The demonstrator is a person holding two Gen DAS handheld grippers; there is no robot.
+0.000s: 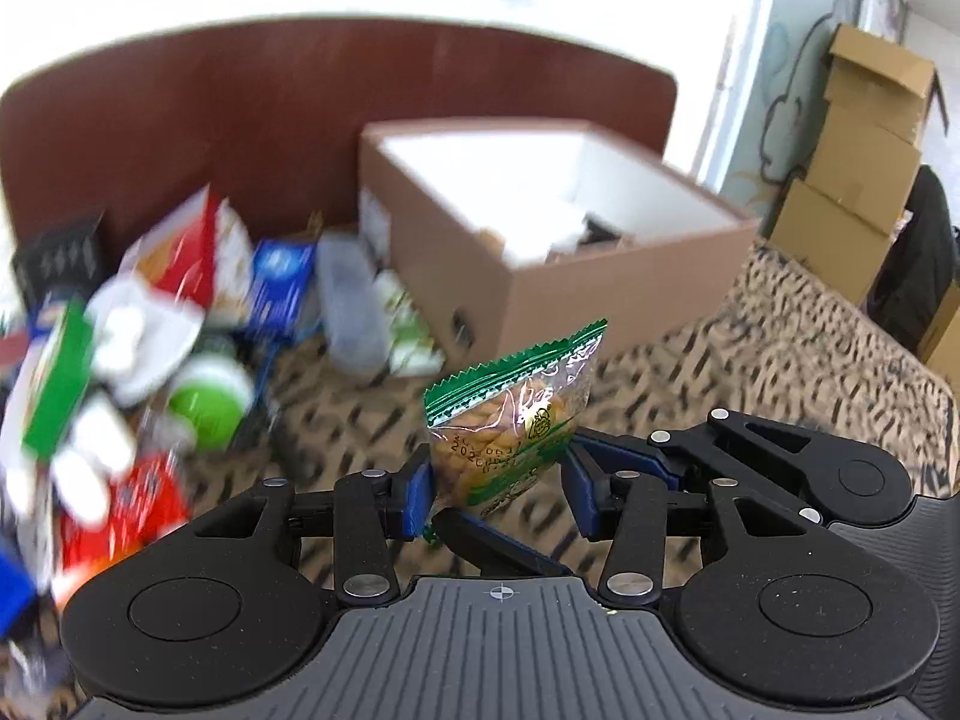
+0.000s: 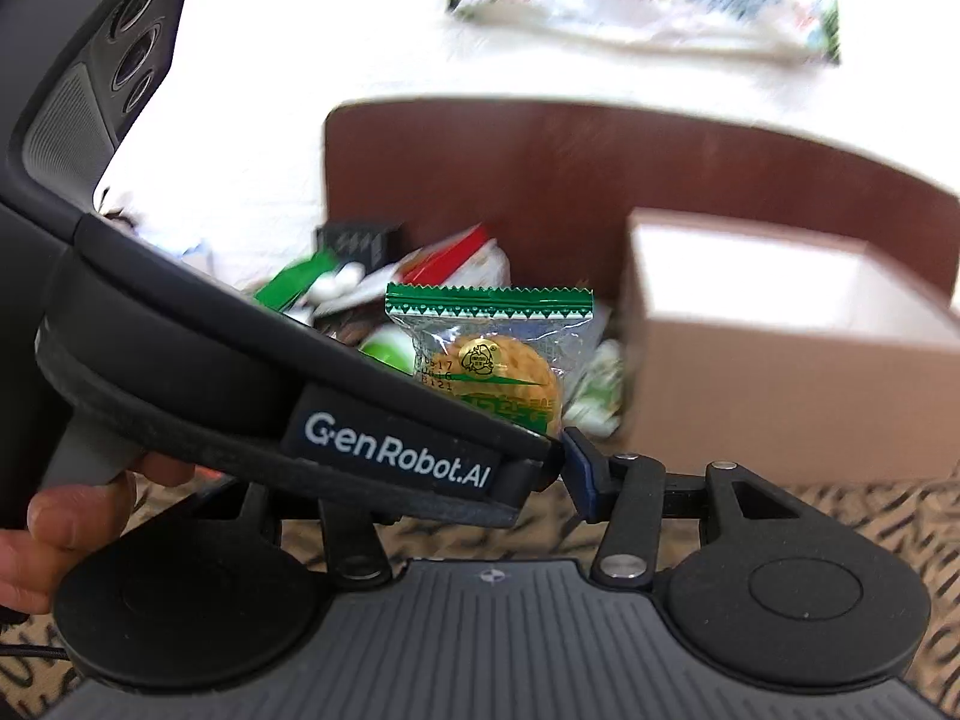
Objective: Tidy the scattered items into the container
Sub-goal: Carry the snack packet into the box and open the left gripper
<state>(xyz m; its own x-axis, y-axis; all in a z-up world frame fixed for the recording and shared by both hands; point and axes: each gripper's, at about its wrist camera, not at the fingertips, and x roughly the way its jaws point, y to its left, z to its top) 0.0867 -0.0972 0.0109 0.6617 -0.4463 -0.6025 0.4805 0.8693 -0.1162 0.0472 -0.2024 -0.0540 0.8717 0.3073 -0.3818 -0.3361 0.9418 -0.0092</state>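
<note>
A clear snack packet (image 1: 516, 420) with a green zigzag top and a golden biscuit inside stands between the blue pads of my left gripper (image 1: 498, 486), which is shut on it above the patterned cover. In the right wrist view a like packet (image 2: 489, 354) faces the camera in my right gripper (image 2: 492, 468), with the right pad against its lower corner. The left gripper's black body (image 2: 390, 456) crosses in front and hides the right gripper's left finger. It looks like one packet held by both. The open cardboard box (image 1: 600, 300) (image 2: 780, 396) stands just beyond.
A pile of packets, small boxes and a green-lidded jar (image 1: 180, 330) lies left of the box on the leopard-print cover (image 1: 780, 360). A brown board (image 1: 300, 120) rises behind. Stacked cartons (image 1: 858, 180) stand at the far right. A person's hand (image 2: 60, 528) holds the left gripper's handle.
</note>
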